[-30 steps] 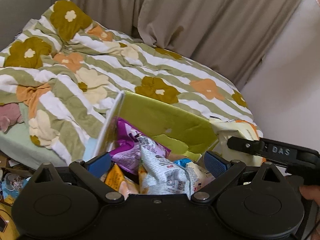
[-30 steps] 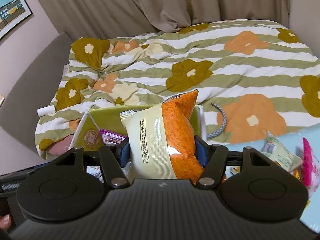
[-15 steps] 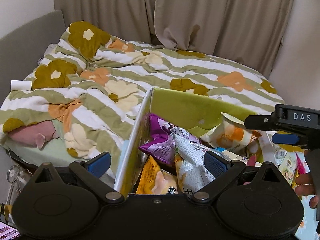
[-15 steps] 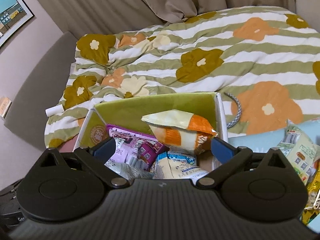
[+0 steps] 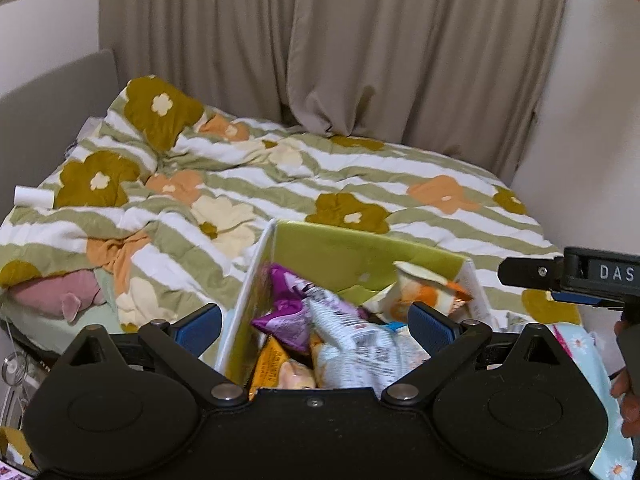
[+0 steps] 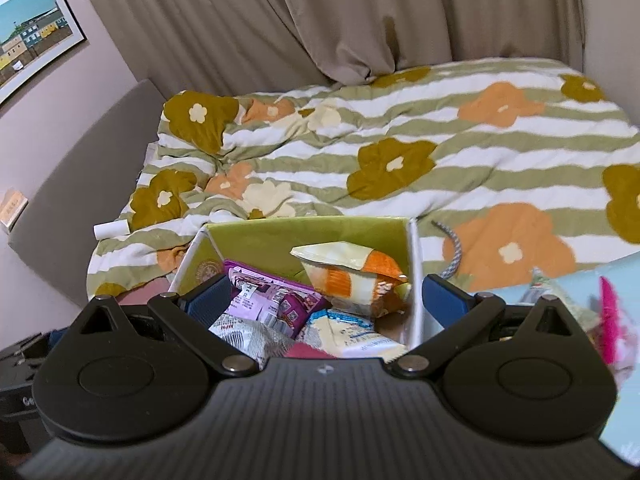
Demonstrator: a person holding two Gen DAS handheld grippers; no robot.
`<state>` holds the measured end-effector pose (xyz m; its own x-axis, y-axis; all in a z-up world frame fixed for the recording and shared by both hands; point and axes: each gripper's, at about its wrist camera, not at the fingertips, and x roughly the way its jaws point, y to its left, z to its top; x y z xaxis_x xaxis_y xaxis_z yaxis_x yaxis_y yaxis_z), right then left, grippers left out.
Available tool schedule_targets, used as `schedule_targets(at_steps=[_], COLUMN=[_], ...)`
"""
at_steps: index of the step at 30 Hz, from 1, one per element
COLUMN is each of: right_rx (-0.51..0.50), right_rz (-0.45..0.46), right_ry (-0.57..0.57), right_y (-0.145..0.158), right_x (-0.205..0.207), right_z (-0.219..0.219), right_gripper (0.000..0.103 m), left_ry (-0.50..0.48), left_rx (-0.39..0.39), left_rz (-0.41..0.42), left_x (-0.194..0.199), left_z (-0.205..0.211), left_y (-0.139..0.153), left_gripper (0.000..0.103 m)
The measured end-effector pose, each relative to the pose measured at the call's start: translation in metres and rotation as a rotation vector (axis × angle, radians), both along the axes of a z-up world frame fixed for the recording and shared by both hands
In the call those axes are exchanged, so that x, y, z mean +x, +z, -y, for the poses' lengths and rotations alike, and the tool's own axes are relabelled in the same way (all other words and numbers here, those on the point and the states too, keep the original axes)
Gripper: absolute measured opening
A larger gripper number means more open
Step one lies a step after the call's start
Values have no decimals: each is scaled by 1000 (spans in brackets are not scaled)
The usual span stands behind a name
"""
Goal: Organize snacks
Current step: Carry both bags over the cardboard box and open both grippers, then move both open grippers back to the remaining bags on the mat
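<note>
Snacks fill the green box point(image 6: 280, 240) that sits just ahead of both my grippers, on the edge of the flowered quilt point(image 6: 440, 152). My right gripper point(image 6: 328, 300) has its jaws spread wide with nothing between them; directly past its fingertips an orange-and-cream bag point(image 6: 348, 268) lies on top of the pile, with a purple packet point(image 6: 276, 296) to its left and a pale blue-print pouch point(image 6: 352, 332) nearer me. My left gripper point(image 5: 316, 320) is equally wide and empty, its left pad point(image 5: 198, 328) outside the box wall point(image 5: 248, 304), which stands between its fingers. To its right I see the other tool's black body. More loose packets point(image 6: 560, 292) lie right of my right gripper on a light blue surface point(image 6: 616, 276). A braided cord point(image 6: 454, 252) lies on the quilt just beyond the box's right corner.
</note>
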<state>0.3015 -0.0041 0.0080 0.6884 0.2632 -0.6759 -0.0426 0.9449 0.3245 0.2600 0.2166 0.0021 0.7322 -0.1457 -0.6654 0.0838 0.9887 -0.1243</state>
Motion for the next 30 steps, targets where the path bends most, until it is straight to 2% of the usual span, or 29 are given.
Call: schedule_targets(at_steps=[8,17,23,30], right_rx=[-72,-73,-76,-77], right_rz=[62,126,118,98], right_ry=[-100,-224,-186,-93], right_y=[26,38,26,1], right_x=[-51,-96,-103,-102], right_z=[29,115,180,247], right_gripper=[103,103,103,103], left_ry=[-99,-155,-150,-136], left_rx=[-2,-18,-49,-38], left_rz=[55,82,54,-11], left_x=[-18,-48,-65,-76], left_z=[32,97,164,242], left_y=[12,17,10,-16], left_gripper=[101,101,101,101])
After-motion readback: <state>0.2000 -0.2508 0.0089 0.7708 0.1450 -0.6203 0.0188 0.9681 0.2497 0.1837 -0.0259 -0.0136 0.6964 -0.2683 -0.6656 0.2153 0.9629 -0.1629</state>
